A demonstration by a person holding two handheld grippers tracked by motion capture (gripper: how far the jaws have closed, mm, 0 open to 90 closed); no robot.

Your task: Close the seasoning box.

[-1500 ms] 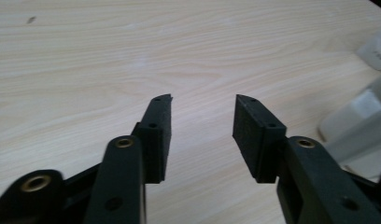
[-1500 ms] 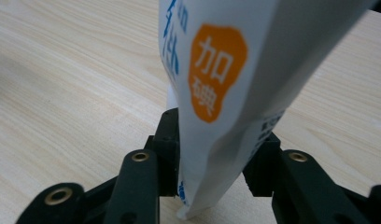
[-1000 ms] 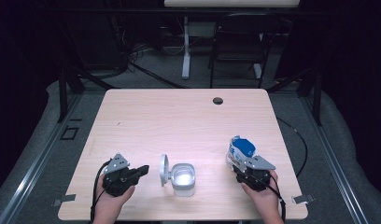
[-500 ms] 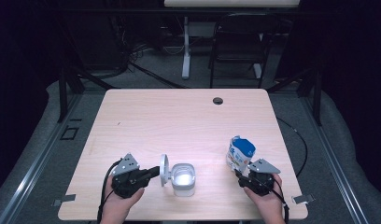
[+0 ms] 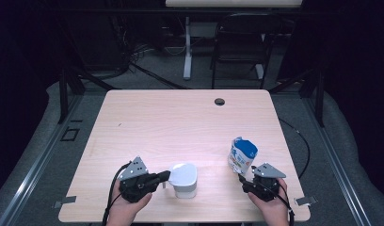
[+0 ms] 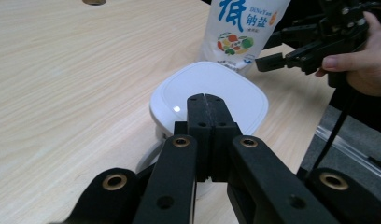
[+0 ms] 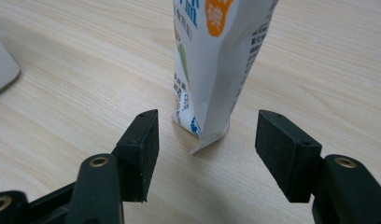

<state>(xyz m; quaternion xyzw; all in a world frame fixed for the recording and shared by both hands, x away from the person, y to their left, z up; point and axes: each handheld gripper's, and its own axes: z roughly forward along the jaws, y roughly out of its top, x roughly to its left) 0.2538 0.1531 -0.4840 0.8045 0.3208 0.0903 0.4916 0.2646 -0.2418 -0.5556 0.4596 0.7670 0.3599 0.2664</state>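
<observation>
My left hand-held gripper [image 5: 165,176], jaws closed empty, touches the white lidded container [image 5: 185,180]; my right hand-held gripper [image 5: 241,178], just opening, stands wide before the salt bag [image 5: 242,156].

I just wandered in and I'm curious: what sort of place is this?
Probably a lab or recording workspace: a bare wooden table in a dark room, cables on the floor, and hand-held grippers beside a salt bag.
</observation>
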